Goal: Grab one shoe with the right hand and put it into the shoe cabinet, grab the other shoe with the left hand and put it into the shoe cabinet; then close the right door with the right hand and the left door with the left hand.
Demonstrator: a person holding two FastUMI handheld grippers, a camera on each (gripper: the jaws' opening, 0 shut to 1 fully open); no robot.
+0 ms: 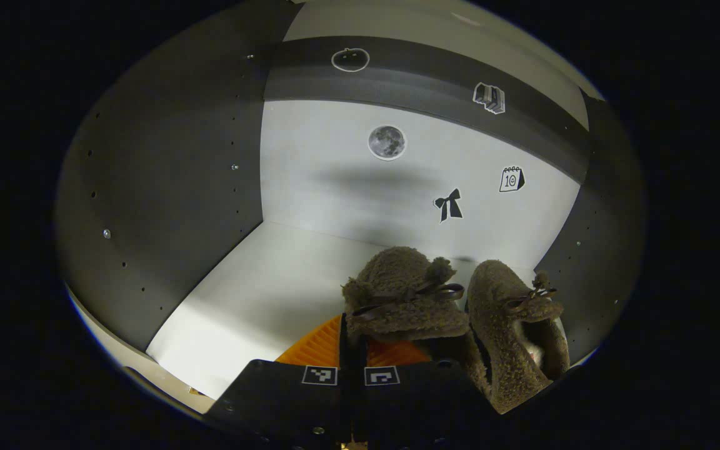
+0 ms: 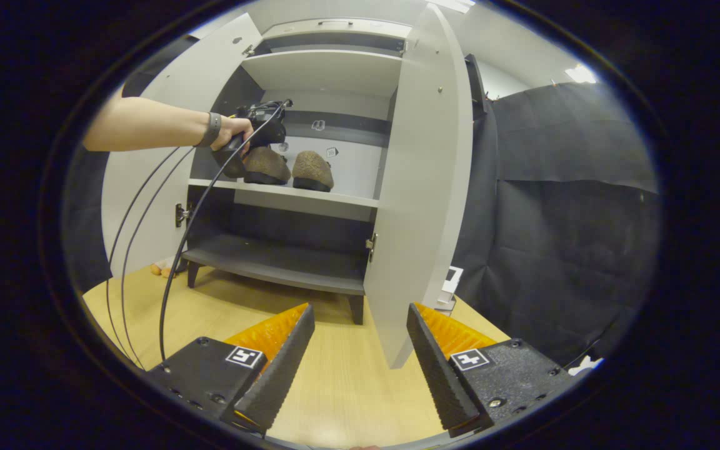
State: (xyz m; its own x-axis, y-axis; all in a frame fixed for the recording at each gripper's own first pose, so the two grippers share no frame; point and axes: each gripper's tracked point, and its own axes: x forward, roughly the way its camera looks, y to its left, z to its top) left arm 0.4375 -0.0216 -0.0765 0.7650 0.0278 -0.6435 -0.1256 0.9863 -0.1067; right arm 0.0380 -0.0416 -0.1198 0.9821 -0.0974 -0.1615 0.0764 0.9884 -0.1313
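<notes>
Two brown fuzzy shoes stand side by side on the white middle shelf (image 1: 254,300) of the shoe cabinet. In the left gripper view, my left gripper (image 1: 352,342) is shut on the heel rim of the left shoe (image 1: 397,287), which rests on the shelf. The other shoe (image 1: 510,325) lies just to its right, close to the cabinet's side wall. The right gripper view shows both shoes (image 2: 266,165) (image 2: 313,169) from farther off, with a hand holding the left gripper (image 2: 254,125) at them. My right gripper (image 2: 360,369) is open and holds nothing, low over the floor, before the cabinet.
Both cabinet doors stand open: the right door (image 2: 422,187) swings out toward me, the left door (image 2: 147,206) is behind the arm. Cables (image 2: 172,262) hang from the left gripper to the wooden floor (image 2: 335,387). A dark lower shelf (image 2: 279,262) lies beneath.
</notes>
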